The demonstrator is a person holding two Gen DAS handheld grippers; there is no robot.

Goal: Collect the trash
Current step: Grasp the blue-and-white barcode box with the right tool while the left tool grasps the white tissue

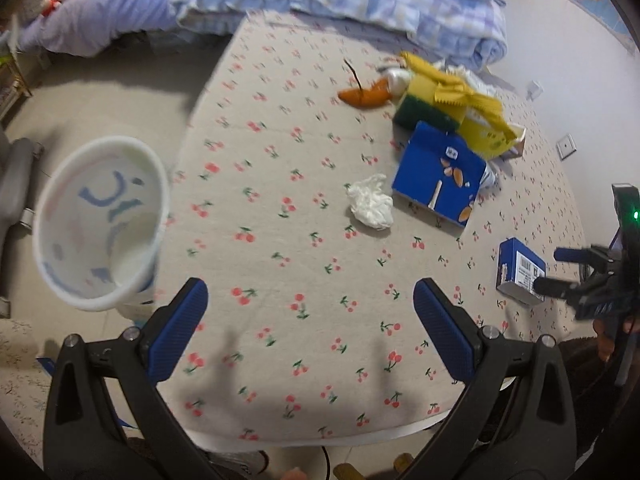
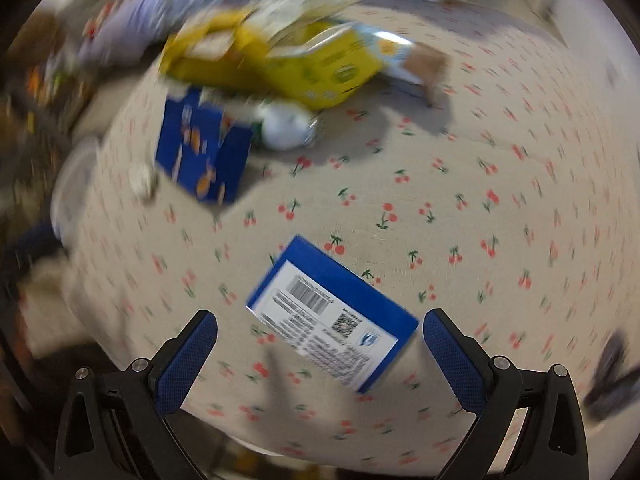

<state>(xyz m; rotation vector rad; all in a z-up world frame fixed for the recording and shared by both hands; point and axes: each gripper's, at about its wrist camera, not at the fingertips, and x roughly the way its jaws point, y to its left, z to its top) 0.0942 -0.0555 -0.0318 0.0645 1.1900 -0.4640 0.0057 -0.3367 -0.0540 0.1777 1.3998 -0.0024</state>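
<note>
Blue small box (image 2: pixel 332 316) lies flat on the tabletop (image 2: pixel 460 184), right between the spread right claw (image 2: pixel 320 356), ready for grabbing. The left claw (image 1: pixel 310 320) is spread, empty, near the bin (image 1: pixel 100 224).

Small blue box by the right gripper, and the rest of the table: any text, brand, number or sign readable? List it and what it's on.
Nothing can be read as words or numbers.
small blue box: white label with a barcode, a QR code and lines of print, all too blurred.
large blue box: pictures and a small white tag, no legible text.
yellow box: round mark and print, blurred.
bin: blue strokes on the wall, not readable.
</note>
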